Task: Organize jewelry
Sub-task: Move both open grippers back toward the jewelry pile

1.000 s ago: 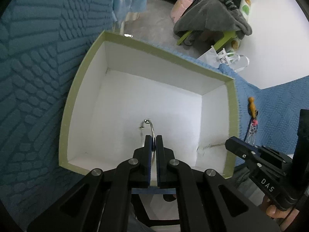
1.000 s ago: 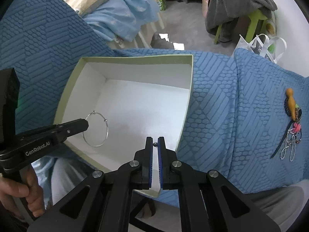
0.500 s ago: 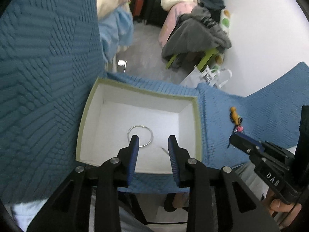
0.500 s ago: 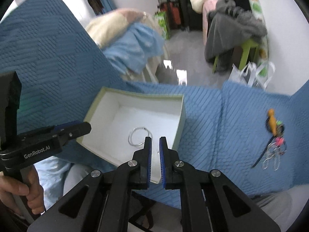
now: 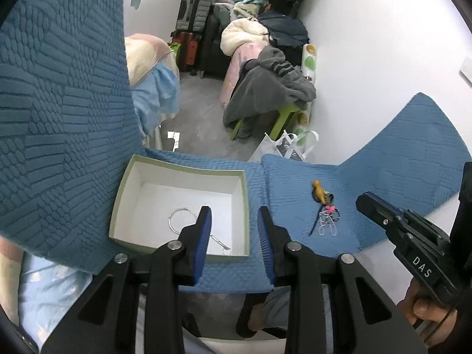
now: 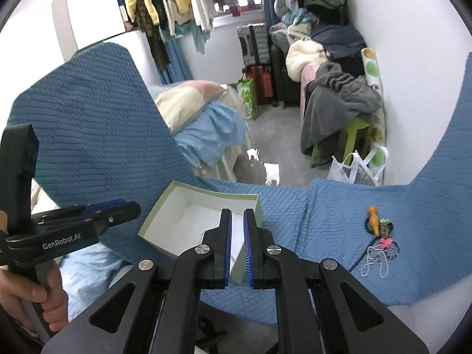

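Observation:
A white box with a green rim (image 5: 119,197) (image 6: 153,221) sits on the blue quilted cover. On its floor lie a thin silver hoop (image 5: 180,221) and a small silver pin (image 5: 219,242). My left gripper (image 5: 234,215) hovers above the box's near right corner, its jaws opening with nothing between them. My right gripper (image 6: 237,215) also hangs over the box, its jaws nearly together and empty. To the right on the cover lies a jewelry pile (image 5: 326,215) (image 6: 380,244): an orange wooden piece, a pink charm and bead chains.
The blue quilted cover (image 5: 59,118) rises high on the left and at the far right. Beyond its far edge is grey floor with a white bag (image 5: 290,144), a green stool under grey clothes (image 6: 339,106) and suitcases (image 5: 191,11). A hand grips each handle.
Both grippers rose and drew back from the box. The left jaws opened and let go of the hoop; the right let go of the small pin. Both pieces now lie in the box.

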Tool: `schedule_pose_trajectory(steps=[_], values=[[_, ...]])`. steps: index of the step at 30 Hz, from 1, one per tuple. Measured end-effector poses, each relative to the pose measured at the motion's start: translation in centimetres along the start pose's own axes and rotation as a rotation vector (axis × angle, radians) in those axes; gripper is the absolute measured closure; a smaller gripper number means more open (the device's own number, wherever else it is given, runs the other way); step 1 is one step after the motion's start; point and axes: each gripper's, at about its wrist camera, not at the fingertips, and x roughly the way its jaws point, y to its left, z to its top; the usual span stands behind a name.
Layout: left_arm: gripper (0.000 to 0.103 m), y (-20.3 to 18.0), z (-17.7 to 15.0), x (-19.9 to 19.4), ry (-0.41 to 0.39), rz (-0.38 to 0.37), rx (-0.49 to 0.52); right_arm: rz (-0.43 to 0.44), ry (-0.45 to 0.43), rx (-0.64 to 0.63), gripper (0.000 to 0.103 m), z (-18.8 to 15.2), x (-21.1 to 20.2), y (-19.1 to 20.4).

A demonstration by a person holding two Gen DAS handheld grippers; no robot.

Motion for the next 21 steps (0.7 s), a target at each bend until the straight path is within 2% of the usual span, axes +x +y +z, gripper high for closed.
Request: schedule_pose_trajectory(steps=[5, 7, 9, 17, 21], values=[[0.053, -1.9, -0.7, -0.8, -0.021, -0.018, 0.019, -0.022, -0.032, 0.007, 0.095, -1.0, -2.5, -1.1], [0.052, -2.9, -1.0, -1.2, -0.029, -0.029, 0.031, -0.036, -0.045, 0.009, 0.093, -1.4, -3.4, -1.6], [0.050, -3.9, -1.2, -1.5, -0.040, -0.035, 0.047, -0.050, -0.060, 0.017, 0.086, -1.6, -4.4, -2.3], [0.050, -7.7, -2.0, -1.8, -0.060, -0.085, 0.111, -0.107, -0.121, 0.044, 0.085, -2.8, -8.5, -5.1], [0.050, -10.0, -2.5, -1.3, -0.062, -0.144, 0.135, -0.142, -0.129, 0.067, 0.085, -4.0, -10.3, -7.0]])
